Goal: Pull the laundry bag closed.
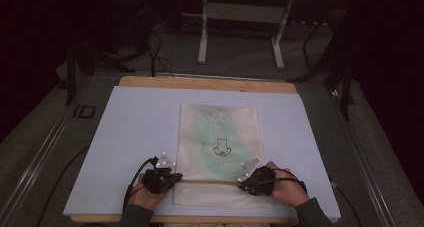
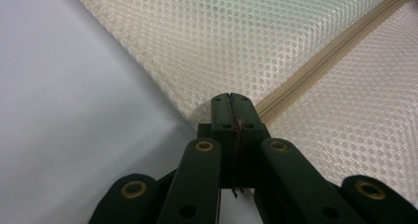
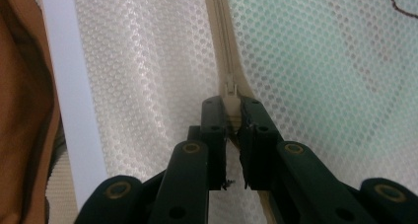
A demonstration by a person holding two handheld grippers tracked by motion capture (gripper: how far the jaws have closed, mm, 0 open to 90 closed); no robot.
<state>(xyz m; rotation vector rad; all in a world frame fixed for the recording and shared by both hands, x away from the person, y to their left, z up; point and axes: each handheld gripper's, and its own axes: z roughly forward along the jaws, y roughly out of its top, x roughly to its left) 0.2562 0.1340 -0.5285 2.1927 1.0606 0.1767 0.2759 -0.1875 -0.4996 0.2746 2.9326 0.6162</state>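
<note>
One pale blue mat over a wooden table, wide bare margins either side. One cream mesh bag at centre-near, contents blurred green. One zipper across its near end. Left gripper pressed together at the bag's corner; right gripper slightly parted, straddling the zipper pull.

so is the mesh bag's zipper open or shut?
Looks shut: the zipper tape runs closed ahead of the slider on the mesh bag; behind the right tongs, cannot tell.
</note>
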